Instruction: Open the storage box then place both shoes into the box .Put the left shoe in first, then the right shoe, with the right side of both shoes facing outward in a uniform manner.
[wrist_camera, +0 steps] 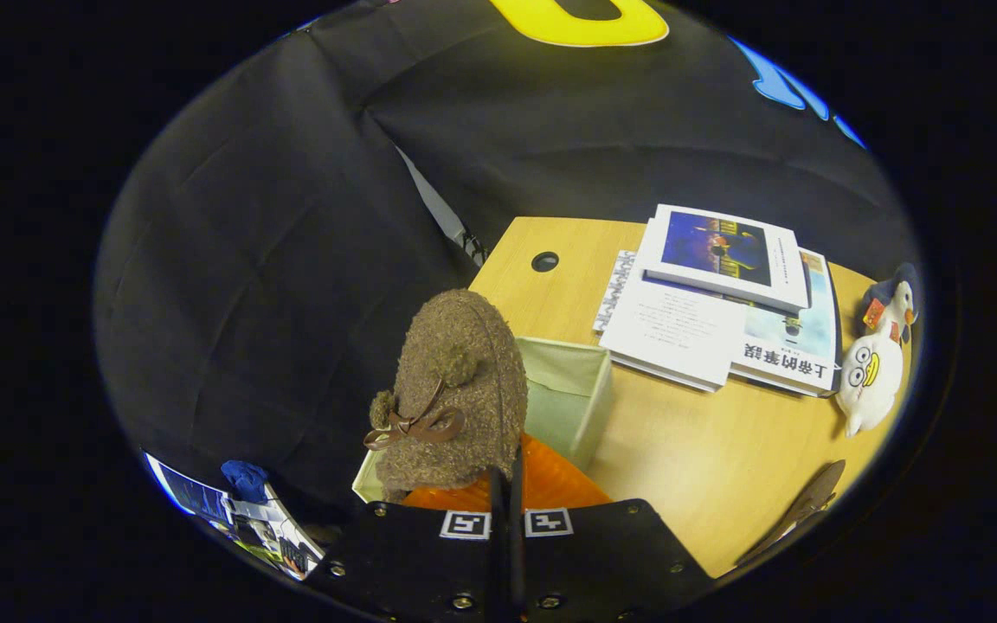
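Shoe held over the open box, ready to go in.

The gripper [507, 497] has its fingers drawn almost together, clamped on the orange sole edge of a fuzzy brown shoe [455, 389], which stands toe-up just ahead of them. Right behind the shoe sits the pale green box [581, 389], its top open, on the wooden table [706, 467]. Books [723, 303] and a plush penguin [875, 363] lie well apart beyond it. This looks like the placing step; whether this is the left or right shoe I cannot tell. Next, the shoe needs lowering into the box with its right side turned outward before release.
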{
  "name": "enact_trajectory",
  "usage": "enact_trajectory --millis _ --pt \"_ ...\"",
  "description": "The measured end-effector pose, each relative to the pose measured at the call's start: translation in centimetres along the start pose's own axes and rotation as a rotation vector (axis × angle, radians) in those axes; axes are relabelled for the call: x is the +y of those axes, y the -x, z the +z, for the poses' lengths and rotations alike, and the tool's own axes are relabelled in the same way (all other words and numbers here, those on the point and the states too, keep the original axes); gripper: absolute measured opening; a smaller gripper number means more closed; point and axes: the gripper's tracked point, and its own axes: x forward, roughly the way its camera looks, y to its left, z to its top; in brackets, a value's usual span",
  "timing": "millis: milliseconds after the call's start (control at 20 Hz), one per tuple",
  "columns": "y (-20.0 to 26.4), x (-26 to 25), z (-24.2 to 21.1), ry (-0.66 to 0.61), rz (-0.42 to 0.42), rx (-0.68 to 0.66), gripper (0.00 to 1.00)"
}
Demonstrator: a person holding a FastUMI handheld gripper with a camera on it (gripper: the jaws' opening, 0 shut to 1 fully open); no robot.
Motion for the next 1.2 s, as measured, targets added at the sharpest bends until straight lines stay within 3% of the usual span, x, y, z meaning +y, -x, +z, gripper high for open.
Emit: enact_trajectory --millis 450,600,900,1200 --pt "-5.0 2.6 -0.6 0.073 -0.026 0.049 0.03" --pt "-5.8 0.1 -1.6 0.133 -0.105 0.078 0.97" --pt "-3.5 -0.2 0.3 0.091 -0.074 0.014 0.97" --pt "2.3 -0.8 1.7 0.120 -0.033 -0.083 0.97"
